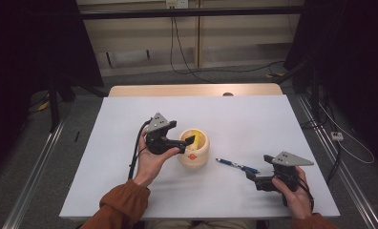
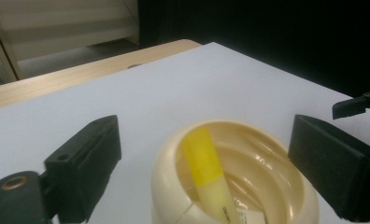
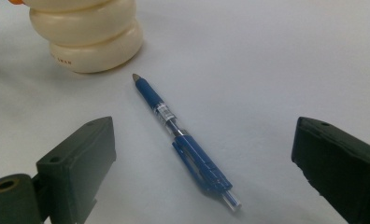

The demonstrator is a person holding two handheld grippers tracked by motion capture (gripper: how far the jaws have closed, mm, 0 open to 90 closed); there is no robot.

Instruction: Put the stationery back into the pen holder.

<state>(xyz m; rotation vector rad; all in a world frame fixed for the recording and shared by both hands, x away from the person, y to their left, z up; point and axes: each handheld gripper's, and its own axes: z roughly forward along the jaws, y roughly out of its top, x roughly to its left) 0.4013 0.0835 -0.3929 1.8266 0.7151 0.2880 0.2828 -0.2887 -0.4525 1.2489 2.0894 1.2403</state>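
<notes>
Cream ribbed pen holder (image 1: pixel 194 151) stands near the middle of the white table (image 1: pixel 254 119), with a small orange mark on its near side in the high view. Inside it a yellow highlighter (image 2: pixel 206 172) leans against the inner wall, its darker yellow cap uppermost and a paler barrel running down toward the bottom of the cup, as the left gripper view shows. The left gripper (image 1: pixel 189 141) is held by the person's left hand (image 1: pixel 151 162) just beside the holder on its left, its tips at the rim; in its own view the two black jaws stand wide apart, one on either side of the holder's mouth, and nothing is clamped between them. Whether the jaws touch the rim cannot be told. To the right of the holder, apart from it, a blue retractable pen (image 3: pixel 183 140) lies flat on the table, its tip pointing toward the holder's base and its clip end toward the right gripper (image 1: pixel 250 175). That gripper is held low over the near right part of the table by the person's right hand (image 1: pixel 297 193), and in the right gripper view its jaws are spread wide with the pen lying on the surface between and ahead of them, untouched. An orange-brown sleeve (image 1: pixel 122 205) covers the left forearm.
</notes>
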